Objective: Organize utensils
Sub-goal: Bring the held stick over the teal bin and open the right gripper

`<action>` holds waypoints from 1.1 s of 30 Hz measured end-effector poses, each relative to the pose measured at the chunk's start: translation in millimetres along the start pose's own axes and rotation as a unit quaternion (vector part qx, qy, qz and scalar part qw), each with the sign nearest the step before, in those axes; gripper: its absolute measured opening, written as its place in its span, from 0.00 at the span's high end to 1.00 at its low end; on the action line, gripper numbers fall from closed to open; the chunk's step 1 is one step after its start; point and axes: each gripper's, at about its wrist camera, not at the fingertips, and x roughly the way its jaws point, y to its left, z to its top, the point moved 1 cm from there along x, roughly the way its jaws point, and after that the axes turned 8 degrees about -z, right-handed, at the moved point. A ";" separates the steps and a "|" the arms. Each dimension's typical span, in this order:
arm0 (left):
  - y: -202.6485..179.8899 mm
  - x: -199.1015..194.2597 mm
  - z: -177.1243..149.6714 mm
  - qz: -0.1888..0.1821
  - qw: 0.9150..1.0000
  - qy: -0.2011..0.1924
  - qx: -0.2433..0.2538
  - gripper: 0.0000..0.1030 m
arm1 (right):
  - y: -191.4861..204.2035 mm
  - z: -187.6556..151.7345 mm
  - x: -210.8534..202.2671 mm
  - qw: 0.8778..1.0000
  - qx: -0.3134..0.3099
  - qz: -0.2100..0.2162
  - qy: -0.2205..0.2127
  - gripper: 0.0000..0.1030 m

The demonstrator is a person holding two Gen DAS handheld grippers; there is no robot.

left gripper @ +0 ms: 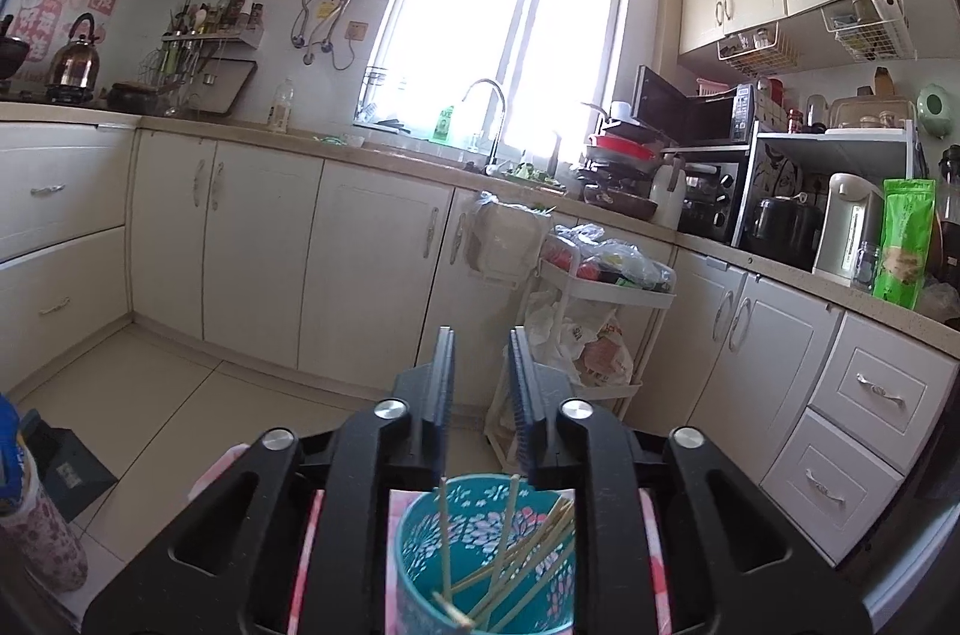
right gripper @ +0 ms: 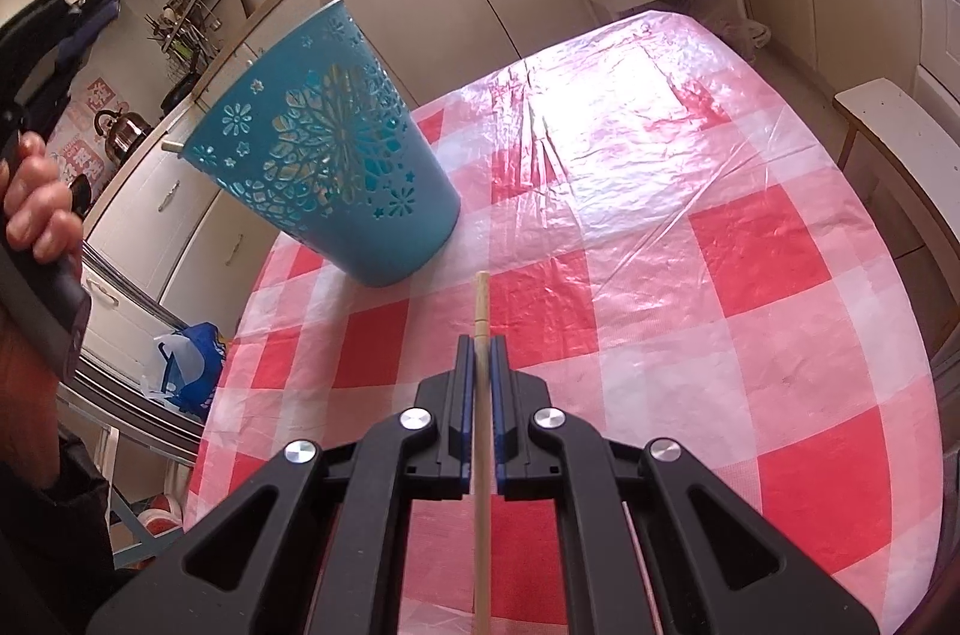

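A teal perforated utensil cup (right gripper: 324, 149) stands on the red-and-white checked tablecloth (right gripper: 690, 275), with chopstick ends poking out of its top. My right gripper (right gripper: 480, 342) is shut on a wooden chopstick (right gripper: 480, 311), held above the cloth just in front of the cup. In the left wrist view the same cup (left gripper: 486, 557) sits directly below my left gripper (left gripper: 483, 335), with several bamboo chopsticks (left gripper: 522, 557) inside. The left gripper is open and empty, raised above the cup. The left gripper's body also shows at the far left of the right wrist view (right gripper: 36, 53).
A white trolley (left gripper: 600, 287) with plastic bags stands against the cabinets beyond the table. A white bench (right gripper: 888, 125) is at the table's right edge. A floral bottle (left gripper: 42, 533) stands at the left. Kitchen counters run along the walls.
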 end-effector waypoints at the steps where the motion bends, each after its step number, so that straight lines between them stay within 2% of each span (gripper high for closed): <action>1: 4.4 -7.5 -3.5 0.009 1.000 0.006 -0.003 0.65 | -0.6 1.4 -3.6 1.000 0.004 0.009 -0.007 0.94; 4: 21.2 -31.5 -17.0 0.039 0.999 0.026 -0.026 0.58 | 2.3 6.0 -17.3 0.999 0.010 0.035 -0.034 0.94; 9: 47.3 -47.0 -32.8 0.067 0.994 0.064 -0.065 0.55 | 18.3 17.2 -43.1 0.995 0.007 0.064 -0.082 0.94; 14: 56.3 -49.2 -33.2 0.075 0.993 0.071 -0.054 0.54 | 41.1 41.0 -72.1 0.987 -0.005 0.084 -0.138 0.94; 20: 66.4 -47.2 -24.7 0.081 0.991 0.071 -0.075 0.53 | 81.6 94.4 -87.7 0.976 -0.037 0.098 -0.192 0.94; 28: 72.9 -47.2 -22.8 0.088 0.990 0.068 -0.090 0.51 | 151.5 157.2 -82.1 0.945 -0.098 0.087 -0.299 0.94; 33: 76.4 -47.1 -22.1 0.094 0.989 0.070 -0.095 0.48 | 160.3 175.3 -46.5 0.941 -0.105 0.052 -0.316 0.94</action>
